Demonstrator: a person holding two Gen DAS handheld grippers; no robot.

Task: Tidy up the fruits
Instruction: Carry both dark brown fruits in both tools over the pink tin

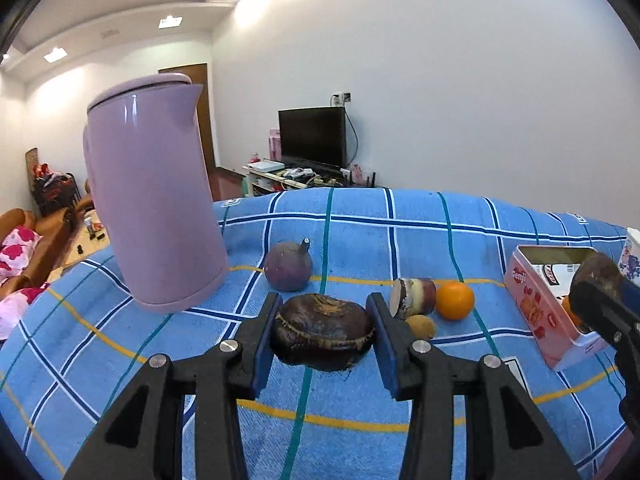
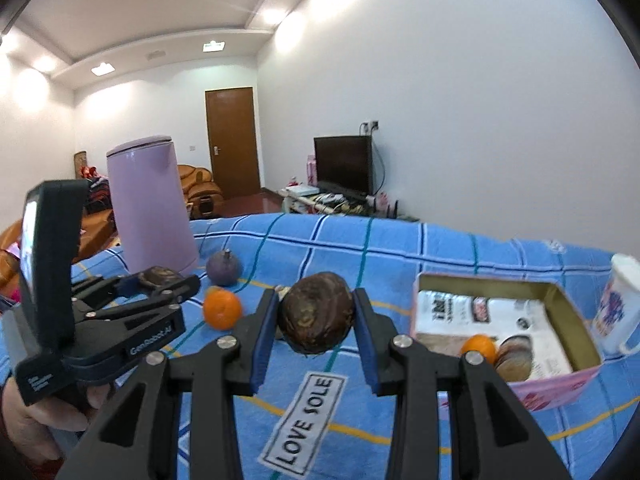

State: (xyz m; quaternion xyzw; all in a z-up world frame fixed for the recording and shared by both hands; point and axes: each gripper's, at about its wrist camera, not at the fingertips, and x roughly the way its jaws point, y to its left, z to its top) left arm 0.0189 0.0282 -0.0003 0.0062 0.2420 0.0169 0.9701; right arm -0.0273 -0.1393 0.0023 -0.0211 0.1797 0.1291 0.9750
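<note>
Left hand-held gripper (image 1: 324, 336): clamps dark fruit (image 1: 323, 330) | right hand-held gripper (image 2: 316, 312): clamps brown fruit (image 2: 316, 312)

Lilac kettle (image 1: 154, 204) upright on blue checked cloth (image 1: 420, 232); television (image 1: 313, 136) behind.

Both tools point slightly downward — left tool (image 1: 324, 332) and right tool (image 2: 316, 312) each clamped on something.

dark chestnut (image 1: 323, 332) clamped, lifted | second (image 2: 316, 312) likewise | orange (image 1: 455, 301) on cloth
</note>
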